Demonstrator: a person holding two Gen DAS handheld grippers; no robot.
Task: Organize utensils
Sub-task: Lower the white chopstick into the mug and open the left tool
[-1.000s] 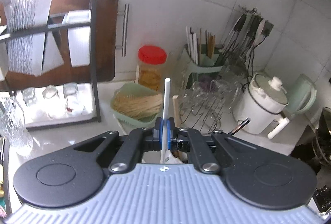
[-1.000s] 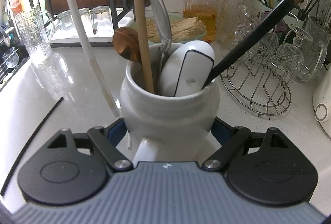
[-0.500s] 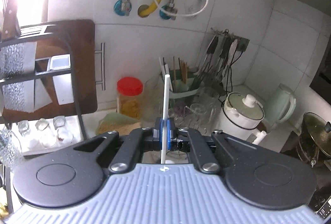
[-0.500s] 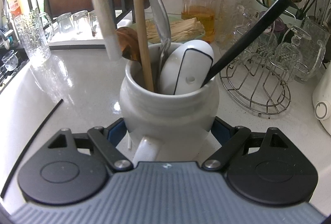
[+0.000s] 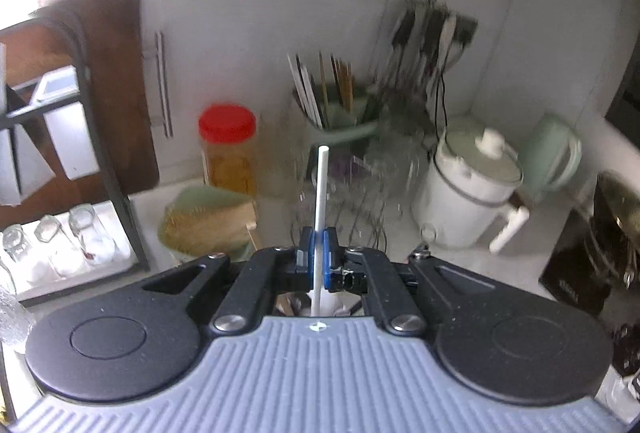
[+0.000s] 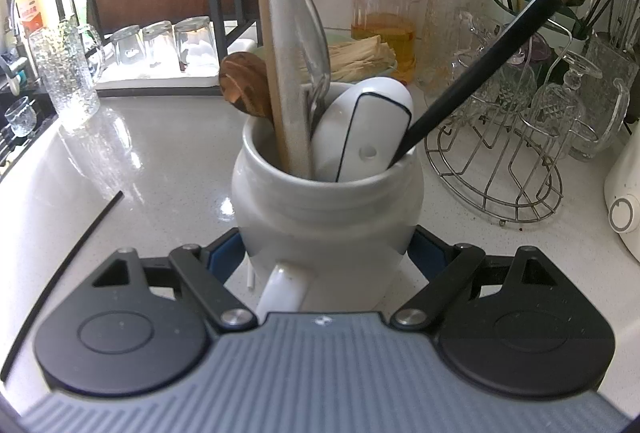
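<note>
The left wrist camera sits behind its gripper, raised above the counter, looking forward and slightly down at the back wall; everything ahead is well apart and motion-blurred. The right wrist camera sits low, close behind a white jar filling the middle of its view, facing the same wall. The 2 views share the red-lidded jar, the chopstick holder and the wire rack.
</note>
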